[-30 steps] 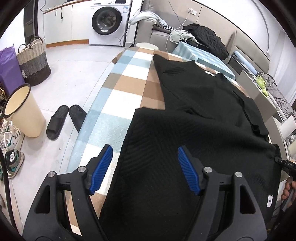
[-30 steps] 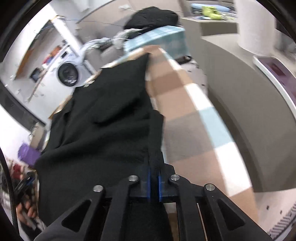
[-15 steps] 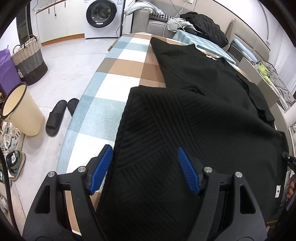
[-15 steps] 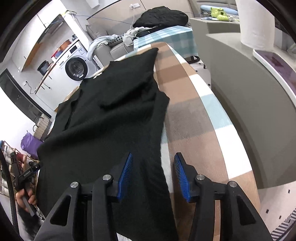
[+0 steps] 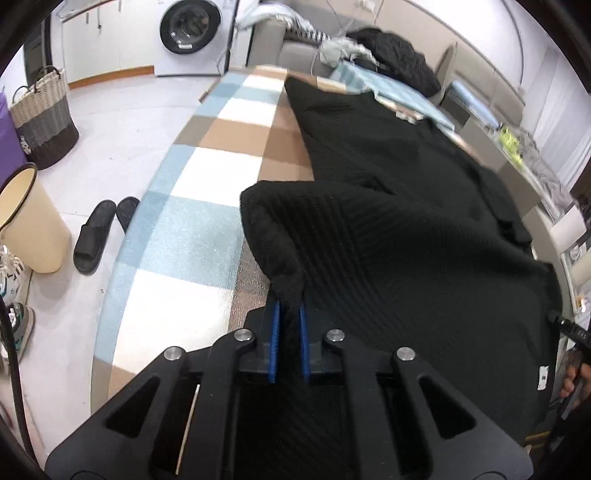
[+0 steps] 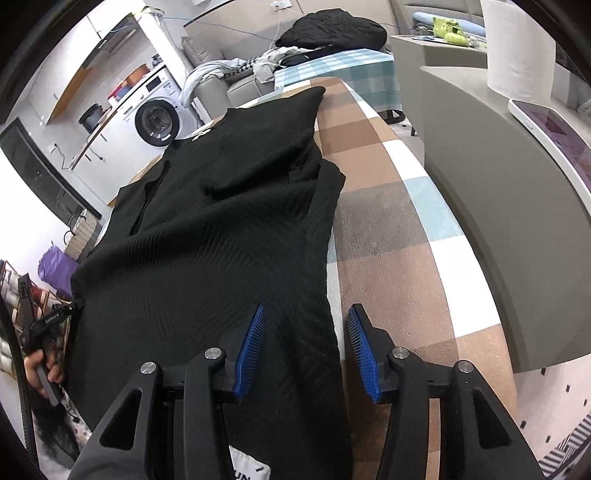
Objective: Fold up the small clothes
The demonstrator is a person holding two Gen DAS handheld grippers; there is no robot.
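My left gripper (image 5: pixel 288 330) has its fingers pinched on the sweater (image 5: pixel 406 236) edge on the table (image 5: pixel 207 206), while my right gripper (image 6: pixel 304 347) gapes around the other edge, so lifting now probably drags it crooked.

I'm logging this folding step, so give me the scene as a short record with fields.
garment: black knit top, spread on the checked tabletop
left gripper: just closed, shut on a bunched edge of the top
right gripper: open, the top's edge lies between its fingers, unpinched
floor: black slippers, cream bin, basket
background: washing machine
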